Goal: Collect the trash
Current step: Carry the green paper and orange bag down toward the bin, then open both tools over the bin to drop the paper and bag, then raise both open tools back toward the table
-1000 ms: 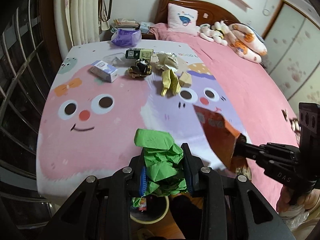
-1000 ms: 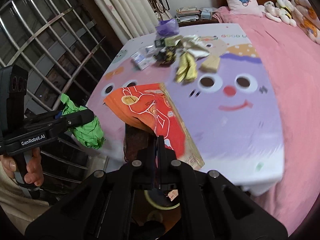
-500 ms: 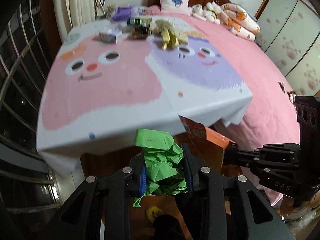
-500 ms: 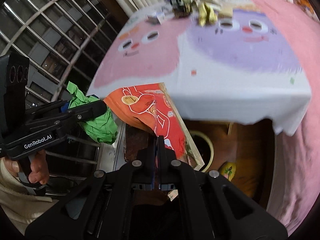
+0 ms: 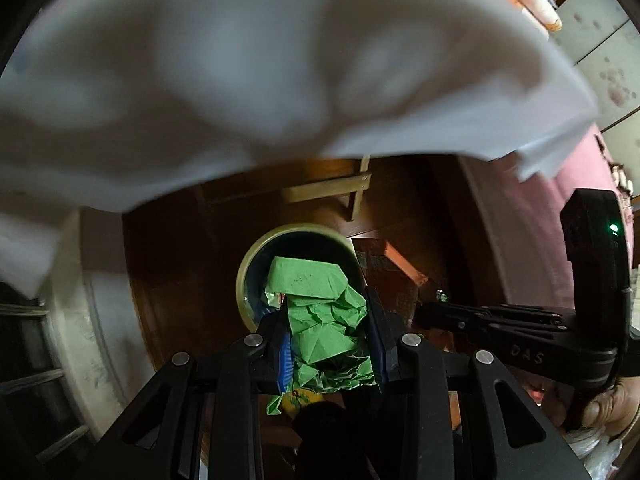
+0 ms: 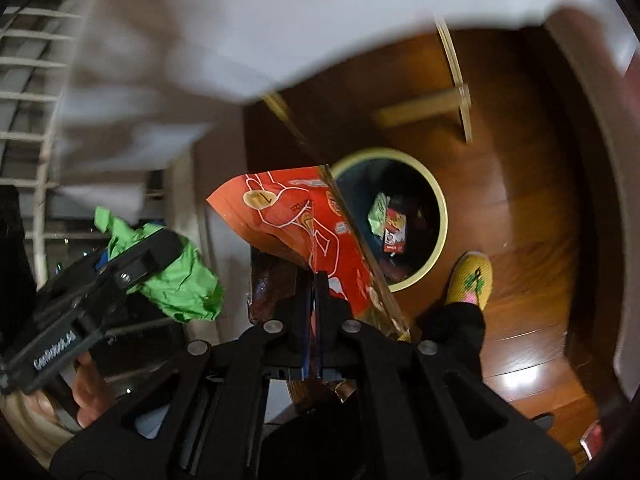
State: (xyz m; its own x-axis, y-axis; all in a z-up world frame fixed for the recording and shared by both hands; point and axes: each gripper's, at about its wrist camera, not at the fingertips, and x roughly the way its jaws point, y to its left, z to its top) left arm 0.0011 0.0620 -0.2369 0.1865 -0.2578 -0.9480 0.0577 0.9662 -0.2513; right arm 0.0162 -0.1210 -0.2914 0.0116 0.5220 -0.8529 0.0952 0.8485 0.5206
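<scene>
Below, the trash bin (image 5: 246,264) stands on the floor under the bench's cloth. Left claw (image 5: 326,334) pinches crumpled green paper (image 5: 320,304) directly over the bin's mouth; right claw (image 6: 314,284), pressed together on an orange wrapper (image 6: 296,220), hangs beside the rim.

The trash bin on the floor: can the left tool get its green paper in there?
Probably yes. The left tool holds the crumpled green paper just above the open trash bin, and nothing sits between them. The orange snack bag in the right tool hangs beside it, not across the opening.
</scene>
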